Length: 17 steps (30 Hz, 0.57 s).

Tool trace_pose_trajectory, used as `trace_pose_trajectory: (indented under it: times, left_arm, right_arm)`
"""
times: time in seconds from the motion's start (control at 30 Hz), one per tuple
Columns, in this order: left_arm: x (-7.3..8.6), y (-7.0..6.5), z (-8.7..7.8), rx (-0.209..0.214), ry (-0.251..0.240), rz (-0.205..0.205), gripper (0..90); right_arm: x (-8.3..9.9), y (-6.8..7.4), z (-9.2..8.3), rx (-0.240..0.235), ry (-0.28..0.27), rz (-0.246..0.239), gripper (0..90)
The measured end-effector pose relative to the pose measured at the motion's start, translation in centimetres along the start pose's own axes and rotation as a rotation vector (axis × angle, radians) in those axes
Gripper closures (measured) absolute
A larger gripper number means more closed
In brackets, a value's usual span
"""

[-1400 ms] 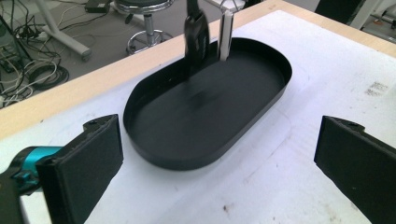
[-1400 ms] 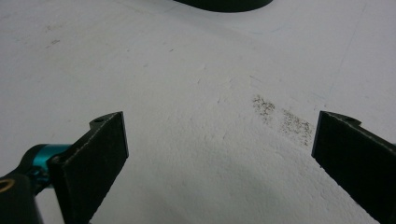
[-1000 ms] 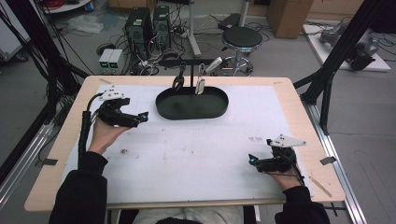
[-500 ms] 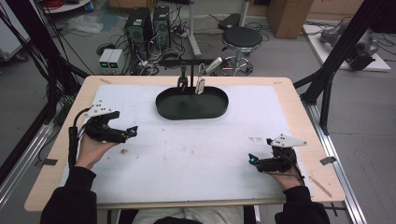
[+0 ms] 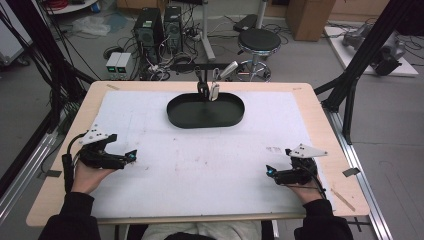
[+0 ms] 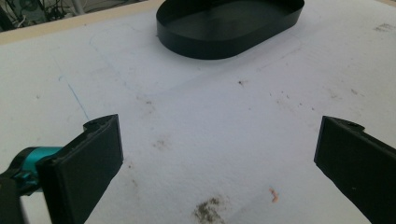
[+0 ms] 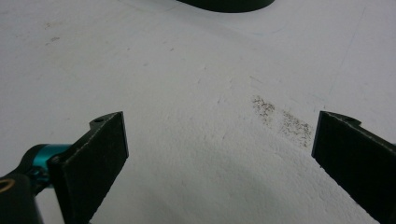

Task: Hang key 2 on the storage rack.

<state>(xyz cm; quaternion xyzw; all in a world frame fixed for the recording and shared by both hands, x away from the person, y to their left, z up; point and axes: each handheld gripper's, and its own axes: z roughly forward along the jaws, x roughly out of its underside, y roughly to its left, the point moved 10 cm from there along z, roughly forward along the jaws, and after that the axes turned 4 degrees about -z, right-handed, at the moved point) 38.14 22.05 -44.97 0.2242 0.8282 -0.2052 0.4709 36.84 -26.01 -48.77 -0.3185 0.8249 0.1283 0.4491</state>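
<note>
A black oval tray (image 5: 175, 114) sits at the far middle of the white mat (image 5: 210, 160), and nothing lies in it. My left gripper (image 5: 131, 155) rests low over the mat's left side, jaws wide apart with nothing between them. In the left gripper view the tray (image 6: 196, 44) lies ahead, beyond the left gripper (image 6: 217, 163). My right gripper (image 5: 269, 171) hovers near the front right of the mat, also open and holding nothing. The right gripper view looks past the right gripper (image 7: 219, 158) at stained mat, with the tray's edge (image 7: 224, 5) at the top.
A small clamp stand (image 5: 209, 85) with a lamp-like head rises just behind the tray. The mat carries faint smudges (image 7: 280, 121). The wooden table edge (image 5: 330, 130) borders the mat. Beyond the table stand a stool (image 5: 257, 42) and computer towers (image 5: 160, 25).
My left gripper has pulled back from beside the tray toward the front left of the table. The right gripper has stayed in place.
</note>
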Motion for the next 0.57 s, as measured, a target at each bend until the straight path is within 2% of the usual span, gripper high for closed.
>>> trace_pose_trajectory:
  times: [0.2,0.3,0.43,0.57]
  left_arm:
    - [1.8,0.2,-0.8,-0.002,0.004,-0.021,1.7]
    - [3.0,0.5,-1.2,-0.011,0.021,-0.039,1.7]
    - [4.1,0.9,-1.7,-0.034,0.045,-0.045,1.7]
    - [4.7,1.0,-1.9,-0.035,0.061,-0.05,1.7]
  right_arm:
    - [0.1,0.0,-0.1,0.004,0.004,-0.002,2.9]
    - [0.2,0.0,0.0,0.004,0.007,0.0,2.9]
    - [0.2,0.0,0.0,0.006,0.011,-0.006,2.9]
    - [0.0,-0.3,-0.2,0.019,-0.008,-0.001,2.8]
